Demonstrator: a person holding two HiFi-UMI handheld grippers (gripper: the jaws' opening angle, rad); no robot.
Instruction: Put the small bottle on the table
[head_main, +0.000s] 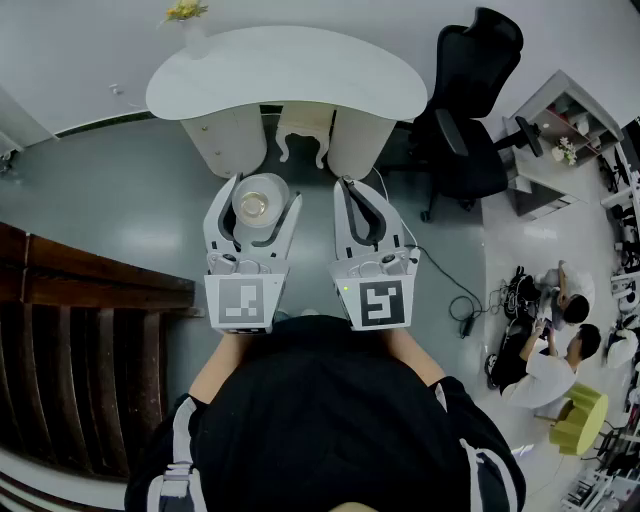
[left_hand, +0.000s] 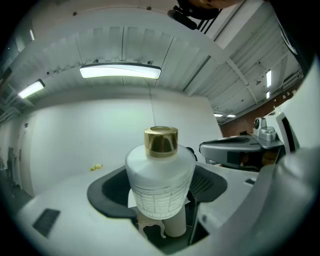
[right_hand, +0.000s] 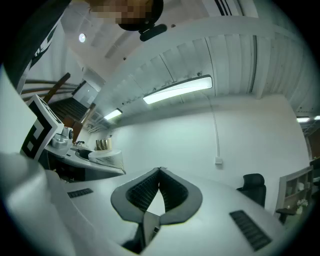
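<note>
I am looking down on a white curved table (head_main: 290, 70) that is standing on two rounded pedestals on a grey floor (head_main: 110, 200). A vase of yellow flowers (head_main: 187, 14) is sitting at its far left edge. A small white stool (head_main: 303, 135) is tucked between the pedestals, a black office chair (head_main: 470, 130) is standing just right, and a dark cable (head_main: 455, 290) is trailing nearby.

**What stays out of your sight**

Your torso (head_main: 330, 400) blocks both your hands in the head view. There the left gripper (head_main: 267, 190) covers the small bottle's (head_main: 258, 203) sides. In the right gripper view only its gold cap (right_hand: 103, 144) and shoulder clear that gripper. In the left gripper view the bottle hides most of the table (left_hand: 175, 229) behind it. The yellow thing (head_main: 185, 11) on the table is too small to identify.
</note>
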